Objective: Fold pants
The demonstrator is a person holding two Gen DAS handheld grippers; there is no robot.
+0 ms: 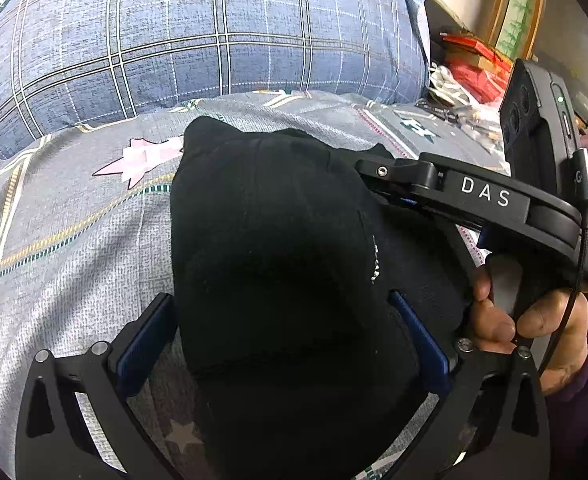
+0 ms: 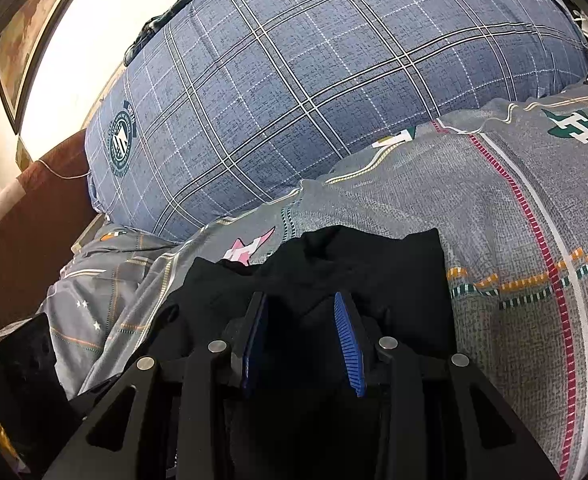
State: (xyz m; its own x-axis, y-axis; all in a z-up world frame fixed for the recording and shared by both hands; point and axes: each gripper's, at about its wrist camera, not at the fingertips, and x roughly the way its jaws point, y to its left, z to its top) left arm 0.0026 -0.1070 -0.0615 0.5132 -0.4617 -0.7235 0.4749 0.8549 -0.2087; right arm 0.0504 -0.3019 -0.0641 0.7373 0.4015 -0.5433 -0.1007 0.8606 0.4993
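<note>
- Nearest to me in the left wrist view, my left gripper [image 1: 281, 344] has its jaws spread wide, one blue pad on each side of the black pants [image 1: 277, 248]. The pads [image 1: 145, 344] stand beside the cloth, not pinching it, so I read this gripper as open and straddling the bundle.
- In the right wrist view, my right gripper [image 2: 302, 340] sits low over the same pants [image 2: 374, 276]. There is a gap between its ribbed blue pads [image 2: 348, 344] with dark cloth lying in it; the pads do not look pressed together, so I take the jaws as parted, though black on black makes contact hard to judge.
- From the left view I also see the right gripper's body [image 1: 482, 196], marked DAS, lying across the far right edge of the pants, with the hand [image 1: 534, 320] that holds it behind.
- The pants lie on the grey patterned bed cover [image 2: 514, 220] as a compact, thick black bundle with rounded edges and a small white mark on one side. No loose legs trail out.
- My judgement: the folding is largely done. What may be left is a last tidy or press, then letting go.
- Farther off, a blue plaid pillow [image 2: 314, 80] rises behind the bedding, well apart from the pants.
</note>
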